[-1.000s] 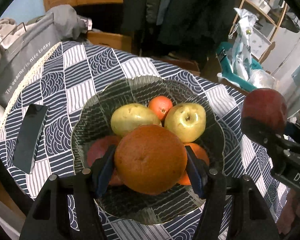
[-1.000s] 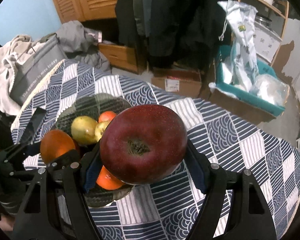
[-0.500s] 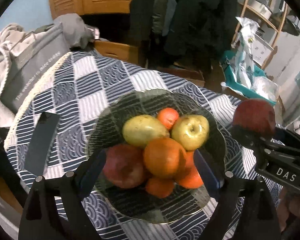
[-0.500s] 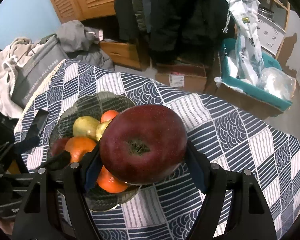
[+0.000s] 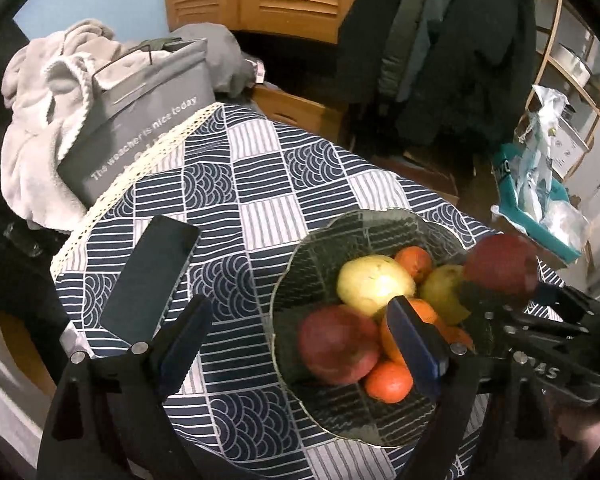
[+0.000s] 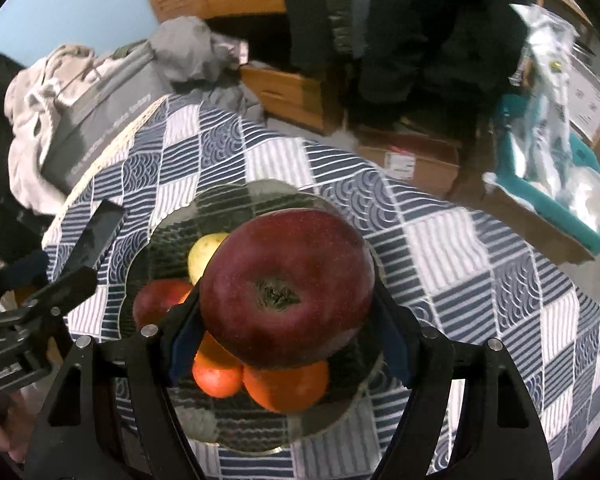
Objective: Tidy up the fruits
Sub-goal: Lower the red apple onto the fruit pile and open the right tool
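Right gripper [image 6: 288, 336]: pinches the dark red apple [image 6: 286, 292] across its widest part, stem hollow toward the camera, poised over the glass bowl [image 6: 260, 196].
Left gripper [image 5: 300, 336]: spread wide with nothing between its pads, at the bowl's near-left rim.
Apple handling: firm, smooth-skinned, fairly heavy for a fruit; it looks liable to bruise or roll, so a grip across the middle suits it.
Bowl contents: another red apple [image 5: 338, 344], oranges [image 5: 388, 380] and a yellow pear [image 5: 374, 284], piled together.
Risk: the glass is fragile, so lower gently.
Farther: a phone [image 5: 152, 280] on the patterned tablecloth [image 5: 260, 184].
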Tool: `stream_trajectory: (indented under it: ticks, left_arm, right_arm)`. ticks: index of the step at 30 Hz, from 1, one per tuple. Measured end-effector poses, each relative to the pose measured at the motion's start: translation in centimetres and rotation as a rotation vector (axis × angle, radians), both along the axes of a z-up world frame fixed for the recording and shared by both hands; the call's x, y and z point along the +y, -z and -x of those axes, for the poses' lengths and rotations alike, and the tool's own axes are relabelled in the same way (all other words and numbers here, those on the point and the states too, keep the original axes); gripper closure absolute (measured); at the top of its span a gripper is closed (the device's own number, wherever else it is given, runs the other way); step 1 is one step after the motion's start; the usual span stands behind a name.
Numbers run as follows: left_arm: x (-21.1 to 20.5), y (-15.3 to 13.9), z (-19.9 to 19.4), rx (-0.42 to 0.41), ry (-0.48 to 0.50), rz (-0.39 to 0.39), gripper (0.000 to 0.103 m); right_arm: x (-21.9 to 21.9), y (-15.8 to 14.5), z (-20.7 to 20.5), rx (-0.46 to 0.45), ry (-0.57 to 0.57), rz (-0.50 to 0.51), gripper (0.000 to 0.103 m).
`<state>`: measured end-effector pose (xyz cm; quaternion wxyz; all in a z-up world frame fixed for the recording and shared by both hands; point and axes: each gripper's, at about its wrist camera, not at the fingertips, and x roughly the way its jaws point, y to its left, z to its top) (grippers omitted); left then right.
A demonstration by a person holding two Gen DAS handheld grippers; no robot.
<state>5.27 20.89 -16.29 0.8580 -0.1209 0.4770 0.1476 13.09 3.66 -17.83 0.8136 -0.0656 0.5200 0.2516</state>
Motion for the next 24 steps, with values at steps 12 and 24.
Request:
stream_trajectory:
  ticks: [12, 24]
  left_arm:
    - [1.2, 0.2, 0.3, 0.008, -0.027, 0.006, 0.013]
    - [1.4, -0.2, 0.3, -0.002, -0.033, 0.025, 0.013]
  right_arm:
    - [3.5, 1.0, -1.2, 0.002, -0.091, 0.075, 0.026]
    - [3.6, 0.6, -0.5, 0.000, -0.116, 0.047, 0.023]
